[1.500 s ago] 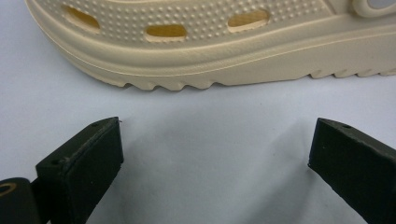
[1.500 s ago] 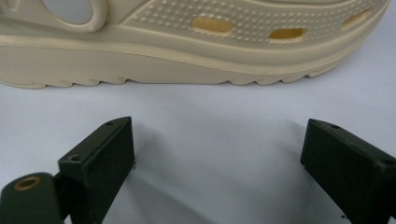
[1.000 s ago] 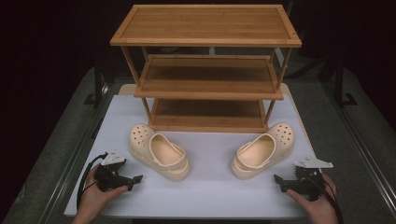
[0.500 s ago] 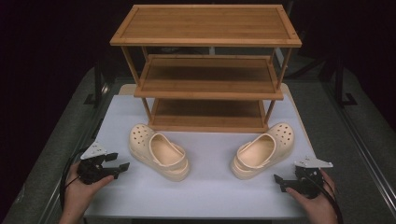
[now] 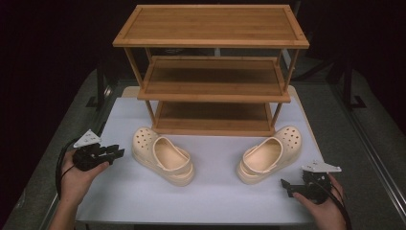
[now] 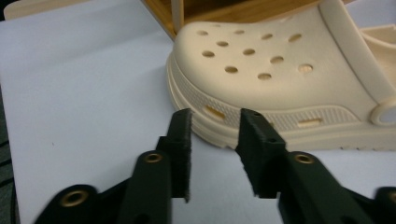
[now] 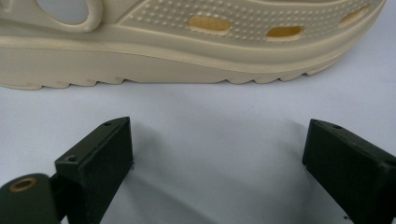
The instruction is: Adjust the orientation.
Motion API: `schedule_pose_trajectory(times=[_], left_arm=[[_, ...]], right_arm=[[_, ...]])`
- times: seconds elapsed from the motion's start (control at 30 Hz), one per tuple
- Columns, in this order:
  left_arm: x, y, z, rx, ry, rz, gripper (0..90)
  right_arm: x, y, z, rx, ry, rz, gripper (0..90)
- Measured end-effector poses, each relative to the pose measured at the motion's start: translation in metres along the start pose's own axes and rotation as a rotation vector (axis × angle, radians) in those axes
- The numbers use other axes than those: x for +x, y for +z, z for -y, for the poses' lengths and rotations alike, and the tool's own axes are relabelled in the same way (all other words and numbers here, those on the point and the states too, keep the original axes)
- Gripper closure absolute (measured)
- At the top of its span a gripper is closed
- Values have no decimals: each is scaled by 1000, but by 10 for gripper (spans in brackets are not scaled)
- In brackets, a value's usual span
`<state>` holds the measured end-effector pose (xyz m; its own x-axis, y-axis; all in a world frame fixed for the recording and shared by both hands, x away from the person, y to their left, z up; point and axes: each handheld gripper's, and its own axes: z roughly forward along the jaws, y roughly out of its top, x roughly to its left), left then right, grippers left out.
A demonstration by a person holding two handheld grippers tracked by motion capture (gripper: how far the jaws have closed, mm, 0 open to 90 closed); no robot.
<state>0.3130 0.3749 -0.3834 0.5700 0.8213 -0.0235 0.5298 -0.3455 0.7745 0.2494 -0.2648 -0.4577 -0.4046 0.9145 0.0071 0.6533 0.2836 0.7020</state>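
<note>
Left hand and its gripper have moved since the earlier frames: from the front-left corner of the mat they have gone outward, then forward and in toward the left clog; right hand has barely shifted.

Rack [image 5: 210, 76]: three-tier bamboo shoe rack, standing at the far end of the mat, all shelves bare. Judged to be where the clogs go, hence both shoes sit right in front of its bottom shelf.

Mat [image 5: 210, 201]: pale sheet covering the table, bears the rack and both shoes.

Left clog [image 5: 163, 155]: cream, holed toe pointing back-left toward the rack's leg, heel toward the person, upright on its sole. In the left gripper view its toe and side wall are just beyond the jaw tips.

Right clog [image 5: 269, 154]: same kind, toe pointing back-right, opening facing up, well apart from its mate. The right gripper view looks straight at its outer sole edge.

Left gripper [image 5: 111, 153]: held low, level with the mat, aimed at the left clog's toe side, near but not touching. Jaws narrow, a small gap, nothing between them; they probably must widen before taking the shoe wall.

Right gripper [image 5: 287, 187]: resting near the front-right, just beside the right clog's heel, apart from it. Jaws wide, holding nothing, looks set to grab the side.
</note>
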Motion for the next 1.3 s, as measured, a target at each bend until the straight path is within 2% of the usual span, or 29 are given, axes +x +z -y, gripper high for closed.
schedule_pose_trajectory(times=[0.13,0.3,0.33,0.37,0.4,0.43,0.47,0.6,0.7,0.77,0.87,0.97,1.0,1.13,1.23,1.3], left_arm=[[9,4,-11,2,-10,-8,757],[16,10,-19,12,-26,-22,900],[21,14,-21,21,-46,-27,900],[21,14,-21,21,-46,-27,900],[24,19,-22,23,-73,-15,900],[24,19,-22,23,-73,-15,900],[30,26,-23,38,-85,-10,900],[36,37,-27,48,-83,-18,900],[40,44,-31,39,-94,-9,900],[43,50,-33,12,-108,2,900],[44,59,-37,29,-92,5,900],[44,63,-40,26,-85,15,900],[43,70,-42,24,-82,19,900],[42,80,-42,13,-103,36,900],[42,84,-41,24,-94,24,900],[43,84,-41,21,-97,31,900]], right_arm=[[0,0,0,-3,-2,0,77],[0,0,0,-3,-2,-1,77],[0,0,0,-3,-2,-1,77],[0,0,0,-3,-2,-1,77],[0,0,0,-3,-2,-1,77],[0,0,0,-3,-2,-2,77],[0,0,0,-4,-1,-2,77],[0,0,0,-3,1,-3,77],[0,0,0,-3,1,-3,77],[0,0,0,-3,1,-3,77],[0,0,0,-3,1,-4,77],[0,0,0,-4,1,-3,77],[0,0,0,-4,1,-4,77],[0,0,0,0,5,-4,77],[0,0,0,1,4,-4,76],[0,0,0,0,4,-5,76]])
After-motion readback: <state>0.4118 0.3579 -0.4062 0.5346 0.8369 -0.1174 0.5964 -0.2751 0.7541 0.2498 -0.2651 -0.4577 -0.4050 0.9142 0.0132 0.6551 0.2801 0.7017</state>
